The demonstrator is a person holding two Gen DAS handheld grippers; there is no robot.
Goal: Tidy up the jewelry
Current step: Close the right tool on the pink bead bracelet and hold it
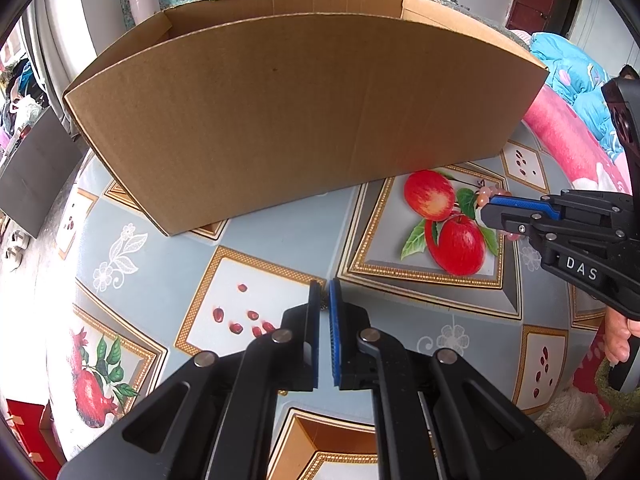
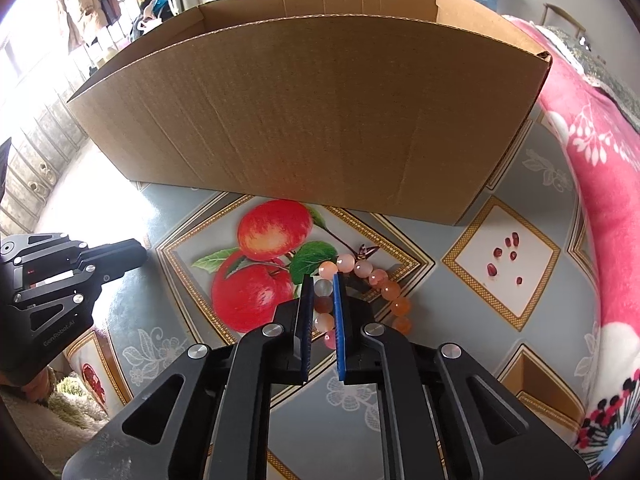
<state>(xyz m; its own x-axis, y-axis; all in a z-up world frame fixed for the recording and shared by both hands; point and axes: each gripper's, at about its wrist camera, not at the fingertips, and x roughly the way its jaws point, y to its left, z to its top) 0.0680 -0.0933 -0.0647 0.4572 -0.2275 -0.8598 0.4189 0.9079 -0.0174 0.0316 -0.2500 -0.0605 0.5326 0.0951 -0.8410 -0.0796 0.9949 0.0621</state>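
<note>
Fingers (image 2: 338, 312) of right gripper (image 2: 323, 280) pinch bead bracelet (image 2: 384, 292) on tablecloth (image 2: 400, 380).

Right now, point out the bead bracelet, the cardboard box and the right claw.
bead bracelet (image 2: 390, 291), right wrist view, on an orange bead right of the claw.
cardboard box (image 2: 304, 112), right wrist view, on its near wall.
right claw (image 2: 323, 294), right wrist view, between its fingertips.

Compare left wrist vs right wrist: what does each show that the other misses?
Left wrist only: the left gripper shut on nothing, and the right gripper from the side.
Right wrist only: the right gripper shut on the bead bracelet, with most of its beads visible.
Both: the cardboard box and the fruit-print tablecloth.
</note>
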